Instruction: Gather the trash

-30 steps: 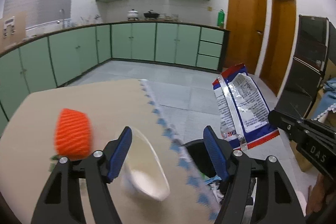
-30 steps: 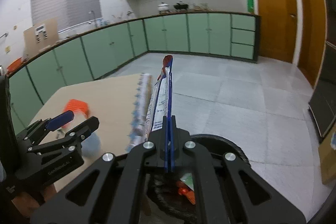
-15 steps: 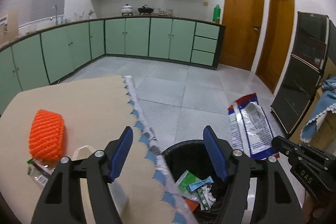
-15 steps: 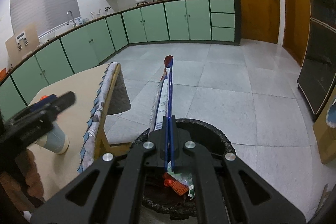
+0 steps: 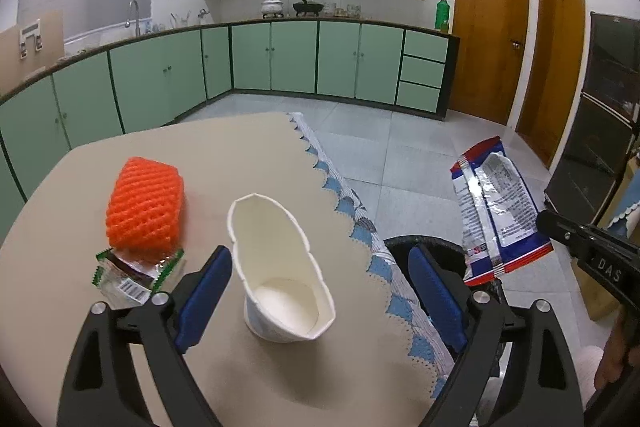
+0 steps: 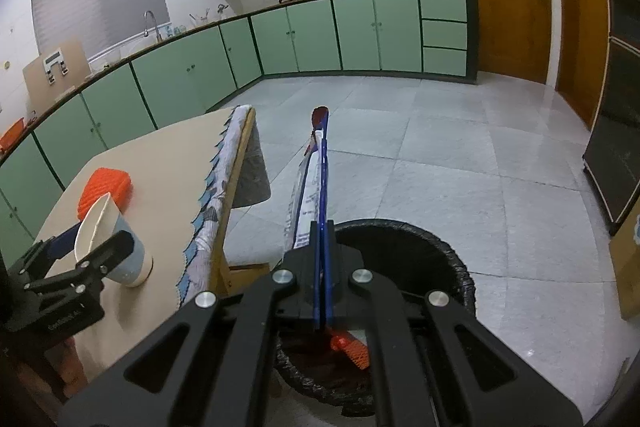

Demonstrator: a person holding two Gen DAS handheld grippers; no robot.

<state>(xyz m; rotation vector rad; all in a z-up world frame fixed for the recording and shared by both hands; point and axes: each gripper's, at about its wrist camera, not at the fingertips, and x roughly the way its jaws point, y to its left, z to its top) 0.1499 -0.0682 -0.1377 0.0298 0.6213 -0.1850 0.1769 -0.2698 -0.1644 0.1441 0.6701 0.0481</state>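
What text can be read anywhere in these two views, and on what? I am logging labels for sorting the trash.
"DAS": white letters on the black body of the right gripper, seen from the left wrist.
Raised lettering on the left gripper body: too blurred to read.
Snack bag: dense print, too small to read.
Small green-edged wrapper: a barcode, digits unreadable.
Paper cup: no readable text.

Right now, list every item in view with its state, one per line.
Cup: squashed, standing on the table, between the opening left jaws, untouched.
Snack bag: empty, flattened, pinched in the shut right jaws above the bin.
Bin: open, lined, trash inside.
Foam net: lying on the table, partly on the small wrapper.
Small wrapper: crumpled, on the table.
Left gripper: jaws opening.
Right gripper: shut.
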